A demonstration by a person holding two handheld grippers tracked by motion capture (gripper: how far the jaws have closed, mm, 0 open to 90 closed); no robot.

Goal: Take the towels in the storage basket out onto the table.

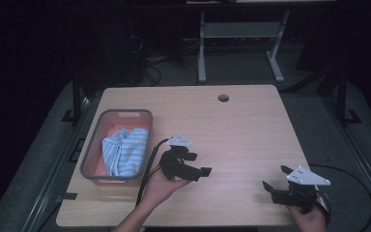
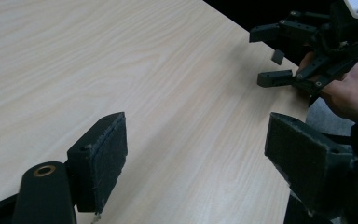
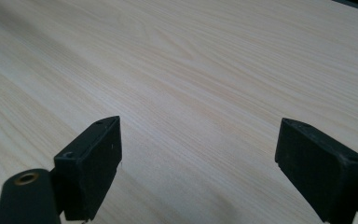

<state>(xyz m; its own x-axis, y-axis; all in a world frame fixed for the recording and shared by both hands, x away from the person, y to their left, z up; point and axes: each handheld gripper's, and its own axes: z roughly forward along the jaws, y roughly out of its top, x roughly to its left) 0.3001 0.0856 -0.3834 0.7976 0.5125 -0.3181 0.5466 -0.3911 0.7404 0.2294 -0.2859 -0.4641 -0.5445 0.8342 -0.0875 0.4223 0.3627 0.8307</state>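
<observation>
right gripper (image 1: 275, 186) and left gripper (image 1: 200, 164), jaws spread wide and empty, near the cloth (image 1: 124, 151) in its basket (image 1: 91, 154).

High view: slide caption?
Both open tools, left and right, hover over table; blue cloth in bin.

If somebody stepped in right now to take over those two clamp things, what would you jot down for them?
Left gripper: open, holds nothing, just right of the bin.
Right gripper: open, holds nothing, near the table's front right corner.
Blue striped cloth: bunched inside the grey bin at the table's left side.
Done: cloth sits in the bin, both grippers are off it.
Left: nothing else lies on the table; likely just to confirm the cloth is settled.
</observation>
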